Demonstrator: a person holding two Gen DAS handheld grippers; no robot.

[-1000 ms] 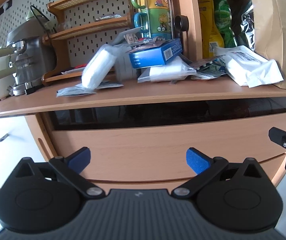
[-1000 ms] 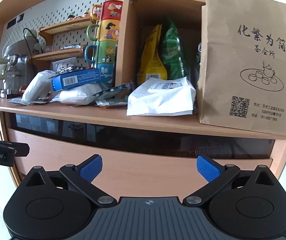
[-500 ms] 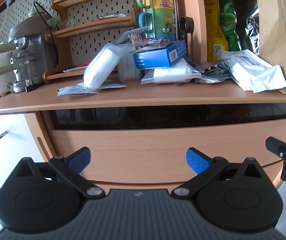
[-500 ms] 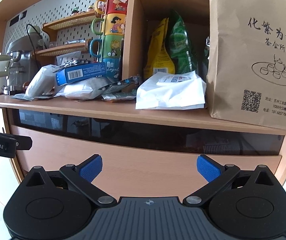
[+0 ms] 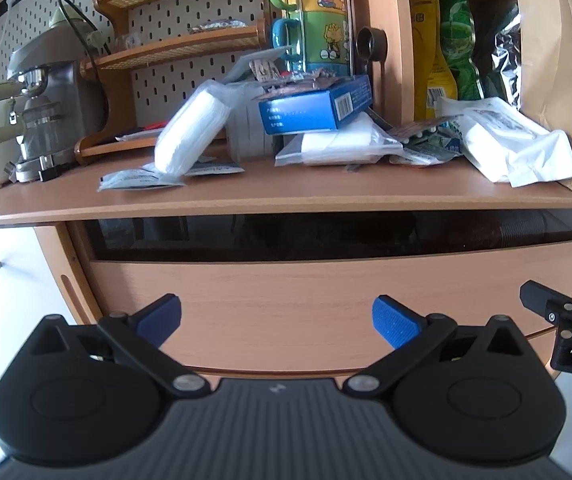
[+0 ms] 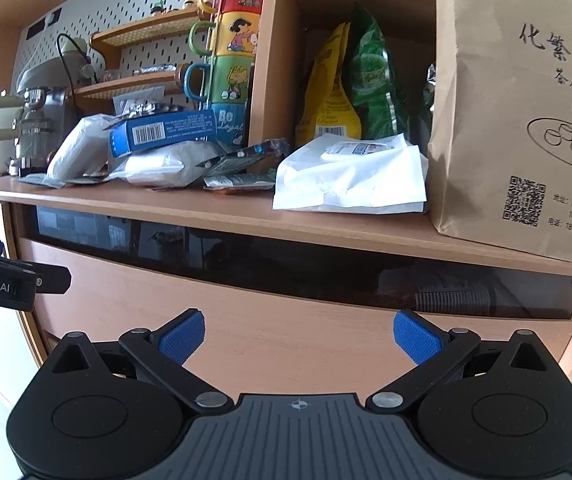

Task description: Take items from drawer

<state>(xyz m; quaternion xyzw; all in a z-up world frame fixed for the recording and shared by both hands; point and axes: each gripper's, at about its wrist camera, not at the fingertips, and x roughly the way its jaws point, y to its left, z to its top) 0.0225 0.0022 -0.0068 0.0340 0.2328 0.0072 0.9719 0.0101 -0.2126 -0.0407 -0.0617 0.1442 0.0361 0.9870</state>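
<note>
A wooden drawer front point(image 5: 305, 300) sits under the counter point(image 5: 286, 200), with a dark gap above it; it also shows in the right wrist view point(image 6: 286, 320). What lies inside is too dark to tell, apart from a ribbed grey thing point(image 6: 453, 300) at the right. My left gripper point(image 5: 277, 318) is open and empty, facing the drawer front. My right gripper point(image 6: 299, 338) is open and empty, also facing it. The right gripper's side shows at the right edge of the left wrist view point(image 5: 565, 320). On the counter lie a blue box point(image 5: 313, 110), white packets point(image 5: 190, 132) and a white pouch point(image 6: 349, 176).
A brown paper bag point(image 6: 525, 120) stands at the counter's right. Stacked cartoon mugs point(image 6: 234, 56), yellow and green snack bags point(image 6: 349, 88) and a coffee machine point(image 5: 46, 100) stand behind. A white cabinet point(image 5: 2, 280) is to the left of the drawer.
Both grippers have drifted slightly upward and closer to the cabinet, so the counter sits lower in view. Both stay open and empty. The drawer has not moved.
</note>
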